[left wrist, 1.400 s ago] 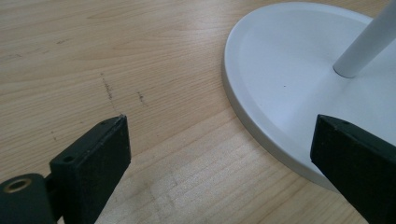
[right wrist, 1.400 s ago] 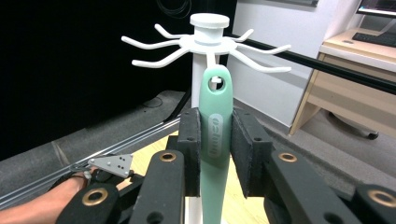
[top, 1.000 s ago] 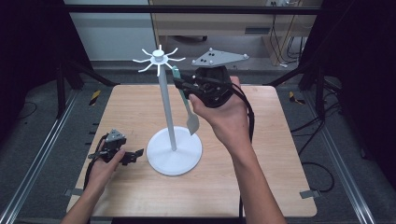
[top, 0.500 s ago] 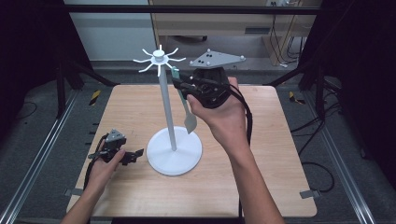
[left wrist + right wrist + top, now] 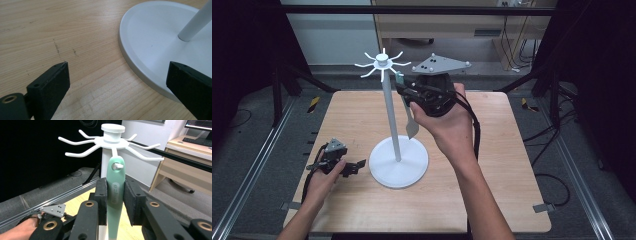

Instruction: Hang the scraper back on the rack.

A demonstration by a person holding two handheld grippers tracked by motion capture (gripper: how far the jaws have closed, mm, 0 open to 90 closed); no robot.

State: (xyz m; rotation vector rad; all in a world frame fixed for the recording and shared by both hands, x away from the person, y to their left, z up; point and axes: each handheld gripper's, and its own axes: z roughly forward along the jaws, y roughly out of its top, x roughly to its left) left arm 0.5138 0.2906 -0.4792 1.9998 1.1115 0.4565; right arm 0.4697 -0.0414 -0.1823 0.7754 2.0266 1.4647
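A white stand [image 5: 399, 162] with a thin pole and a ring of hooks [image 5: 382, 62] on top stands mid-table. A spatula with a mint-green handle [image 5: 115, 195] hangs from one hook [image 5: 117, 165], which passes through the hole at the handle's top. Its pale blade [image 5: 412, 127] points down beside the pole. My right gripper [image 5: 404, 91] [image 5: 115, 187] is raised near the hooks, shut on the handle, with a pad against each side. My left gripper [image 5: 354, 167] [image 5: 120, 82] rests on the table left of the stand's base [image 5: 155, 37], wide open with nothing between its jaws.
The wooden table [image 5: 512, 150] has bare wood right of the stand and along the front. Metal rails run along both sides, and a dark frame surrounds it. The left hand and its gripper's plate [image 5: 53, 210] show low in the right gripper view.
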